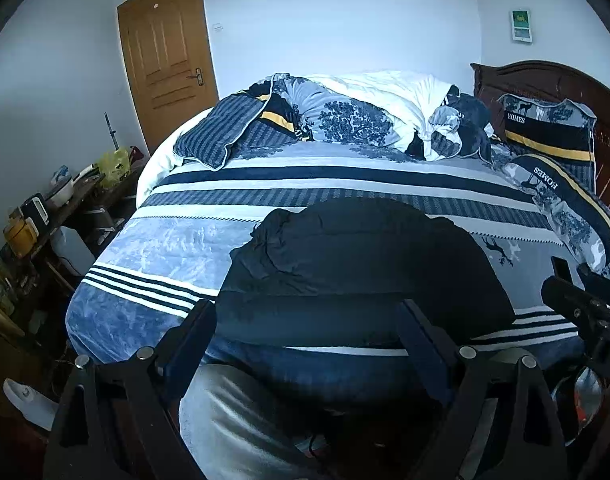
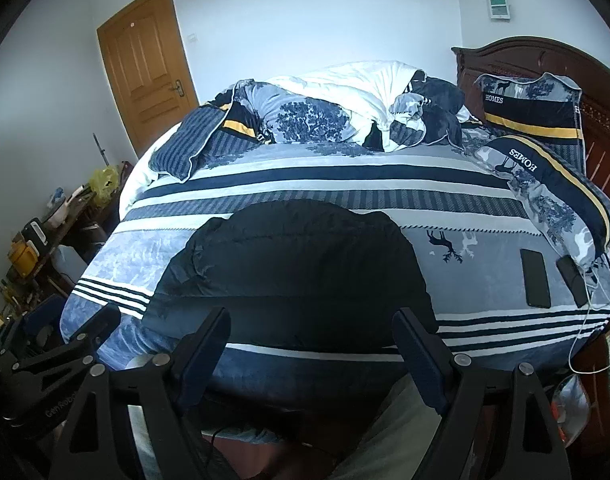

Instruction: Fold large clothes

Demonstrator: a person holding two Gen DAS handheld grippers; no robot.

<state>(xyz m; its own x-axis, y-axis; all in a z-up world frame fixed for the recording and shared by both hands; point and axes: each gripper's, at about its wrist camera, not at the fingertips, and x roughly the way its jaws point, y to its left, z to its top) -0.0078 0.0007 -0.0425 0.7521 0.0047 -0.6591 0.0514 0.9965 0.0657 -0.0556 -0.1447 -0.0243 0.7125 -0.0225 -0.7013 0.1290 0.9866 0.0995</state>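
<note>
- Left wrist view: left tongs [image 1: 307, 332] gape wide, empty, above a puffy dark jacket [image 1: 357, 256], rumpled.
- Right tongs [image 2: 311, 338] gape likewise over the striped fleecy bed [image 2: 485, 280].

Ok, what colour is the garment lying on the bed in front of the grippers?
The garment is black or very dark navy, plain with no pattern; the right wrist view shows it best.
</note>
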